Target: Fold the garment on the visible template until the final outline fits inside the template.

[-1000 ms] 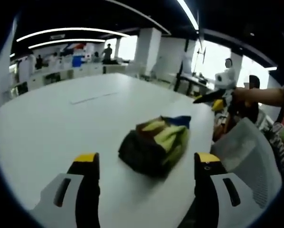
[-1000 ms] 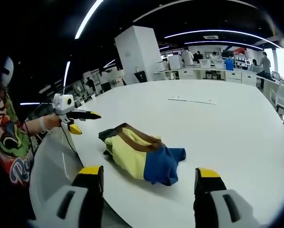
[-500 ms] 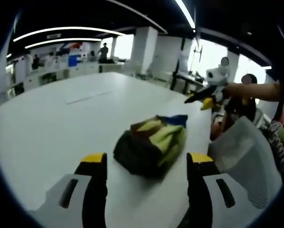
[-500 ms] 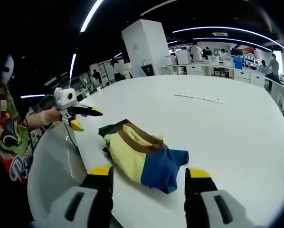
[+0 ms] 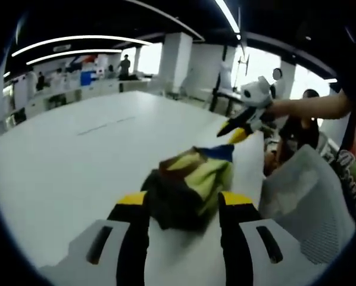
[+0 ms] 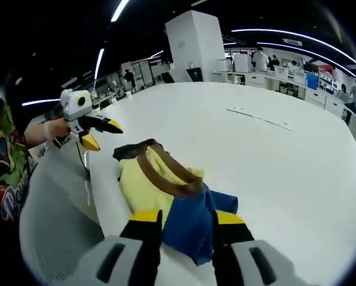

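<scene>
Both grippers' fingers (image 5: 133,205) part-open straddling crumpled garment (image 6: 166,190), white table (image 6: 273,161), chair (image 6: 53,208) beside

White table (image 6: 297,161); crumpled garment (image 6: 166,190) lying on it.

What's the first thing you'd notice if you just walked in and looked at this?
A crumpled yellow, blue and brown garment bunched up near the edge of a big white table. Yellow-tipped tools close in on it from two sides: the right tool sits at its blue part, jaws narrowed around the cloth, and the left tool frames its dark end.
</scene>
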`<move>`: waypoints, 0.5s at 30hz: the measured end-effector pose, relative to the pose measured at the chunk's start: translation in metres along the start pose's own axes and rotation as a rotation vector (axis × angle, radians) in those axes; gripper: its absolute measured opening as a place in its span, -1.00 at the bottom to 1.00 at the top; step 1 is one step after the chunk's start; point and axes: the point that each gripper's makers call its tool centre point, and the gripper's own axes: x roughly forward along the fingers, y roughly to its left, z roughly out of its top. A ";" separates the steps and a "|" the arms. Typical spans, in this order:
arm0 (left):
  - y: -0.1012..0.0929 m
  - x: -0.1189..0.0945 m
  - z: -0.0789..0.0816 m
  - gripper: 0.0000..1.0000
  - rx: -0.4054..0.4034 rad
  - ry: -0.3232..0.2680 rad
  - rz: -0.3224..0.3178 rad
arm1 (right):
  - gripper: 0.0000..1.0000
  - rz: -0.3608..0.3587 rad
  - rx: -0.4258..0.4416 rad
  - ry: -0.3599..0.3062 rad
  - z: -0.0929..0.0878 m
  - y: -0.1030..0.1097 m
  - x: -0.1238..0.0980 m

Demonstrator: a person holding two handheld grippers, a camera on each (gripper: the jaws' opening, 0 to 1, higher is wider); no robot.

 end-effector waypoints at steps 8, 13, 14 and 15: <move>0.006 0.010 -0.001 -0.40 -0.018 0.009 -0.001 | -0.58 0.011 0.002 0.035 -0.001 -0.004 0.017; 0.012 0.019 -0.004 -0.52 -0.032 0.023 -0.005 | -0.64 0.023 0.006 0.054 -0.005 -0.007 0.029; 0.013 0.022 -0.004 -0.53 -0.037 0.026 -0.004 | -0.64 0.025 0.006 0.055 -0.006 -0.009 0.031; 0.012 0.024 -0.004 -0.55 -0.038 0.030 -0.002 | -0.64 0.026 0.009 0.056 -0.006 -0.008 0.034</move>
